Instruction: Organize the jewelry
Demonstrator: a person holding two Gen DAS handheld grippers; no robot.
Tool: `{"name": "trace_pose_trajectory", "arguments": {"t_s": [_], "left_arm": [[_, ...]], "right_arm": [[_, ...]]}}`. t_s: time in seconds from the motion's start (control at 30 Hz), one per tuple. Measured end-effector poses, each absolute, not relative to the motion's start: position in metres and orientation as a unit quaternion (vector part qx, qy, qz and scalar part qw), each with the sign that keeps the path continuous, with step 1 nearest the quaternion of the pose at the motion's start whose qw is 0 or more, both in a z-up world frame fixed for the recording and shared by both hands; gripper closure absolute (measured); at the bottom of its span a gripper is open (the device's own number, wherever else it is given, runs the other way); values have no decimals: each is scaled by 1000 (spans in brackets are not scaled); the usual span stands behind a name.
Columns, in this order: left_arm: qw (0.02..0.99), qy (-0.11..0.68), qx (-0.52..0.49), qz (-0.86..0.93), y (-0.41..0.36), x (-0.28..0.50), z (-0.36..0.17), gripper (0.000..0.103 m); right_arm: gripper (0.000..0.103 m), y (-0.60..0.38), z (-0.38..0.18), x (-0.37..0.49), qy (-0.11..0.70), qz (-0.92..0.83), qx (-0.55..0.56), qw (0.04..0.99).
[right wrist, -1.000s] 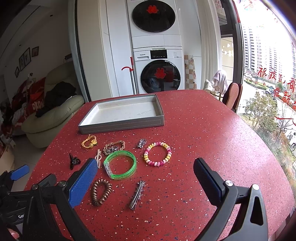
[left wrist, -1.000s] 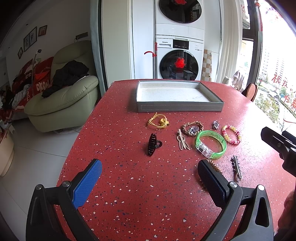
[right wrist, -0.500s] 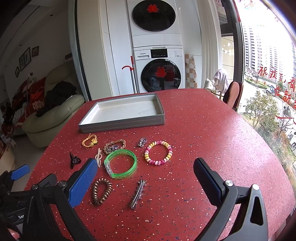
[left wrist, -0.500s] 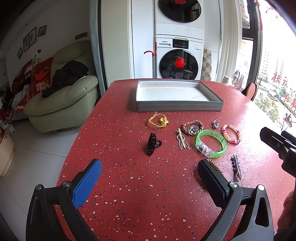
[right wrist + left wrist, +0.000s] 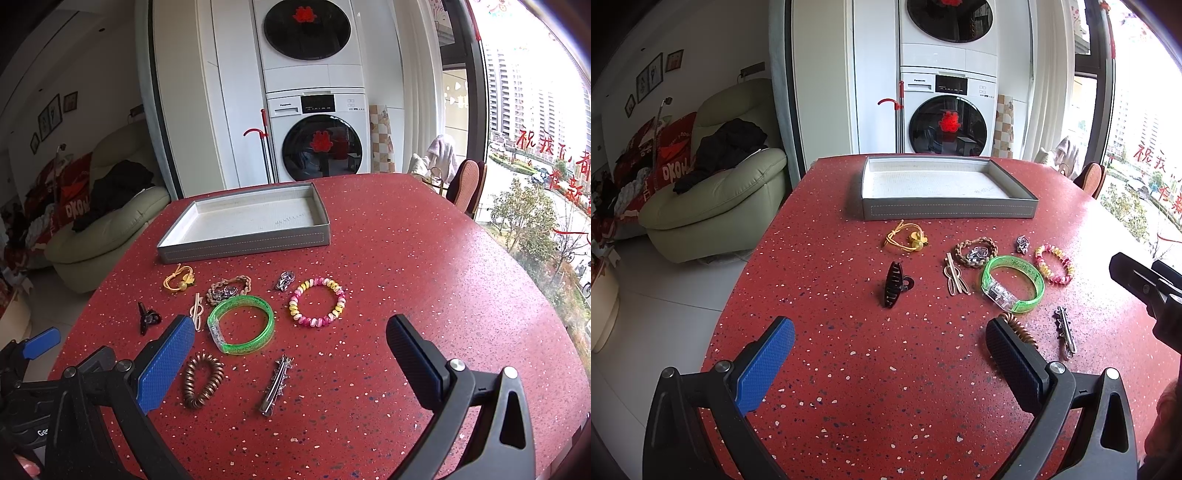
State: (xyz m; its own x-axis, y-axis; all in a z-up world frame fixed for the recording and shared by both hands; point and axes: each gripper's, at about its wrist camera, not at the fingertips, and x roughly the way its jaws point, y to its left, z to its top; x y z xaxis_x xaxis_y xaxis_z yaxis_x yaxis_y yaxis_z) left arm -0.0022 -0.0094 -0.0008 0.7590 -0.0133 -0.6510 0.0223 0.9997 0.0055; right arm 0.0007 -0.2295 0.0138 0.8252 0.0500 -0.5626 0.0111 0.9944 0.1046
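Several pieces of jewelry lie on the red speckled table (image 5: pixel 849 387) in front of an empty grey tray (image 5: pixel 947 212) (image 5: pixel 243 242). There is a green bangle (image 5: pixel 1038 280) (image 5: pixel 269 321), a pink and yellow bead bracelet (image 5: pixel 317 301), a black claw clip (image 5: pixel 892 284), a yellow hair tie (image 5: pixel 907 238), a brown coil tie (image 5: pixel 201 378) and a silver hair clip (image 5: pixel 275 386). My left gripper (image 5: pixel 890 341) is open and empty, near the claw clip. My right gripper (image 5: pixel 290 341) is open and empty, above the silver clip.
A braided bracelet (image 5: pixel 229 288), a beige pin (image 5: pixel 197 312) and a small silver charm (image 5: pixel 284 280) lie among the jewelry. A green sofa (image 5: pixel 713 206) stands left of the table, stacked washing machines (image 5: pixel 945 92) behind it, a chair (image 5: pixel 465 188) at the far right.
Both grippers have shifted only slightly; the view has crept a little towards the jewelry. Nothing on the table has moved.
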Motion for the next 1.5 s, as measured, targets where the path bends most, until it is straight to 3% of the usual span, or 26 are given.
{"name": "trace_pose_trajectory", "arguments": {"t_s": [0.57,1.17,1.33,1.4,1.5], "left_arm": [[930,368,11,-4,-10,6,-12,0],[893,449,-19,-35,10,77,-29,0],[890,453,0,-48,1,95,-35,0],[886,461,4,-53,-3,101,-38,0],[885,463,9,-58,-7,106,-41,4]], "right_arm": [[0,-232,6,6,310,16,58,949],[1,-284,-18,81,435,-22,76,897],[17,-288,-36,110,470,-29,55,881],[29,-289,-44,119,484,-26,56,873],[33,-287,-52,127,496,-27,48,867]]}}
